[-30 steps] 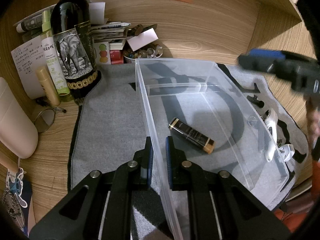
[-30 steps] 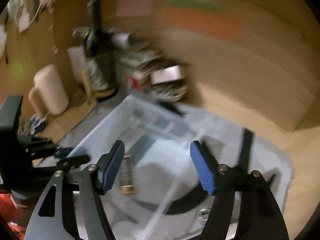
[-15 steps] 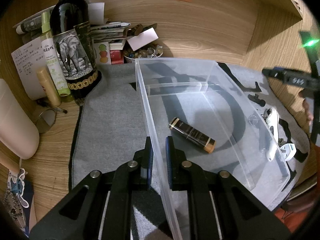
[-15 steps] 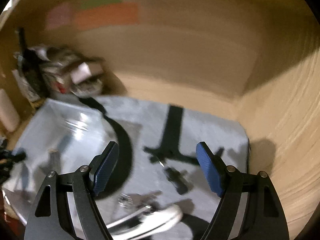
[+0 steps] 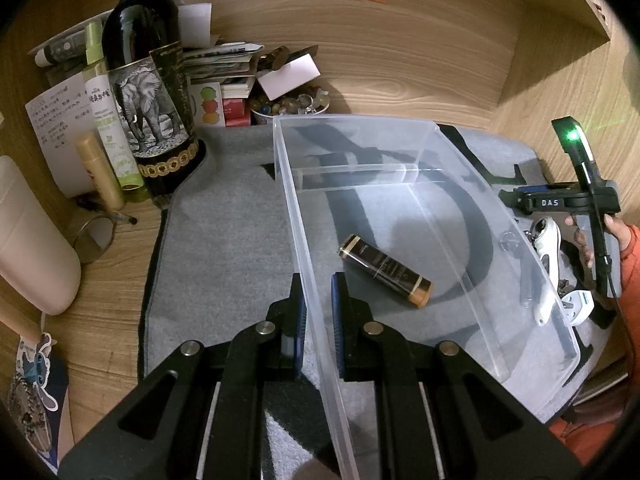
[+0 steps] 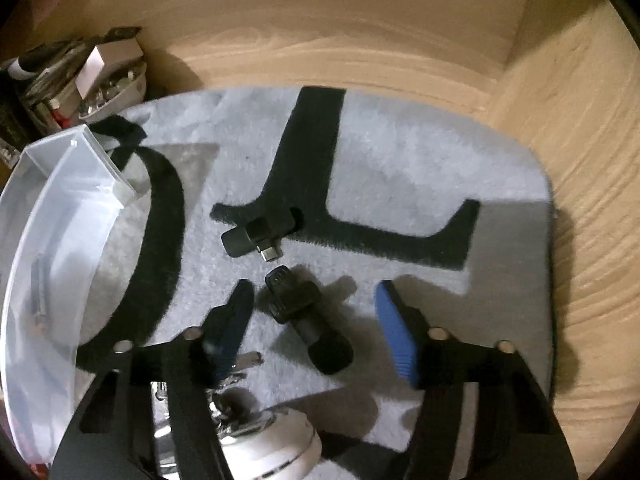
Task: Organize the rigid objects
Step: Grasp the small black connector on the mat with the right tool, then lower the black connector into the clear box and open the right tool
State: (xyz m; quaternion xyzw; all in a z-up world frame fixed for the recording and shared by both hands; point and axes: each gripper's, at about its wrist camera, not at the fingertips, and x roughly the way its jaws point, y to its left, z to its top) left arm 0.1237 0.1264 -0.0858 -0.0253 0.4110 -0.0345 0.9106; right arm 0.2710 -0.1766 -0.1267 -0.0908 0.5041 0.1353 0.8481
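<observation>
My left gripper (image 5: 319,300) is shut on the left wall of a clear plastic bin (image 5: 400,152) that stands on a grey mat (image 5: 224,248). A dark tube with a gold cap (image 5: 385,270) lies inside the bin. My right gripper (image 6: 316,316) is open, low over the mat to the right of the bin (image 6: 52,216), its jaws either side of a small black clip microphone (image 6: 308,320). A black USB-C adapter (image 6: 254,238) lies just beyond it. A white object with keys (image 6: 256,436) lies near the left finger.
A wine bottle with an elephant label (image 5: 150,100), a green spray bottle (image 5: 108,112), papers and a bowl of trinkets (image 5: 292,102) crowd the back left. A cream cylinder (image 5: 28,240) lies at the far left. Wooden walls close the back and right.
My right gripper has swung from over the bin to the right and come down around the black microphone. My left gripper has held the bin wall without moving.
</observation>
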